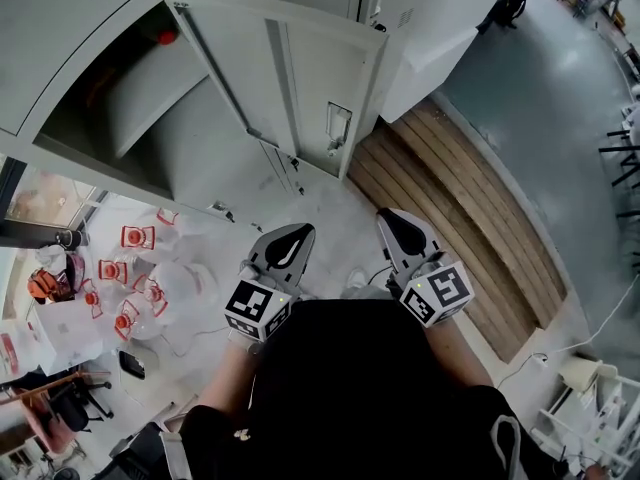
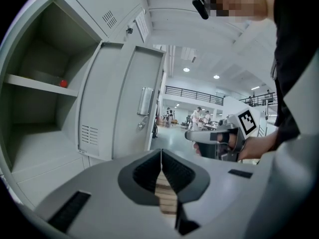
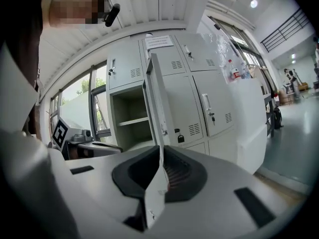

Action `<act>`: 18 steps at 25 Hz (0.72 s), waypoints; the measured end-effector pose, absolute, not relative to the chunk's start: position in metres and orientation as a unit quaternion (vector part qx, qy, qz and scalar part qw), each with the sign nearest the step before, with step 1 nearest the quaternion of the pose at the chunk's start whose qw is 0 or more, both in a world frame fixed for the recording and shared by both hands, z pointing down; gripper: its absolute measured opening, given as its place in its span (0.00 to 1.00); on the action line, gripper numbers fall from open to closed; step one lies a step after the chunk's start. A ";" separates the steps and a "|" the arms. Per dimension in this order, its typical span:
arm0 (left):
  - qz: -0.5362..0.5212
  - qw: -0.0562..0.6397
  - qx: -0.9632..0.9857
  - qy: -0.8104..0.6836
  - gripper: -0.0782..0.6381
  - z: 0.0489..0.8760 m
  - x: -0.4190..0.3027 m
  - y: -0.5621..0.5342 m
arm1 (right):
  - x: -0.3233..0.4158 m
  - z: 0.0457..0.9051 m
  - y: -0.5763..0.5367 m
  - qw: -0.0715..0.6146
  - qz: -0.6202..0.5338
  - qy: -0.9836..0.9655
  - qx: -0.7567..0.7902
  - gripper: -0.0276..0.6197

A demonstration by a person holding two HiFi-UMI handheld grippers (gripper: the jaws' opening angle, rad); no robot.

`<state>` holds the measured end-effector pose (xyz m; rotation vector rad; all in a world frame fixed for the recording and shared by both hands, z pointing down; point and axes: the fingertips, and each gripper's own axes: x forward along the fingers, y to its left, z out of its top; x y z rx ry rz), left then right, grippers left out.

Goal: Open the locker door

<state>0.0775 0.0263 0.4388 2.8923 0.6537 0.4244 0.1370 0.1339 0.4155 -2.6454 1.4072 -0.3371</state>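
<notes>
The grey locker door [image 1: 300,78] stands swung wide open, its handle [image 1: 338,126] facing me. Behind it the open compartment [image 1: 150,108] shows a shelf with a small red object [image 1: 167,38] on it. Both grippers hang close to my body, well clear of the door. My left gripper [image 1: 285,243] is shut with nothing between its jaws. My right gripper [image 1: 400,230] is shut and empty too. In the left gripper view the open locker [image 2: 45,108] and door [image 2: 124,103] lie ahead, with the right gripper [image 2: 219,138] off to the right. The right gripper view sees the door [image 3: 154,98] edge-on.
A wooden slatted platform [image 1: 470,218] runs along the floor to the right of the lockers. Several red-and-white items [image 1: 130,278] lie in a cluttered area at lower left. Closed neighbouring lockers [image 3: 209,103] stand beside the open one. People stand far off in the hall [image 2: 199,116].
</notes>
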 end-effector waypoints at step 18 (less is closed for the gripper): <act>0.141 0.078 0.963 0.218 0.14 0.441 0.077 0.021 | 0.134 0.410 0.128 0.033 -0.109 0.478 -0.871 0.11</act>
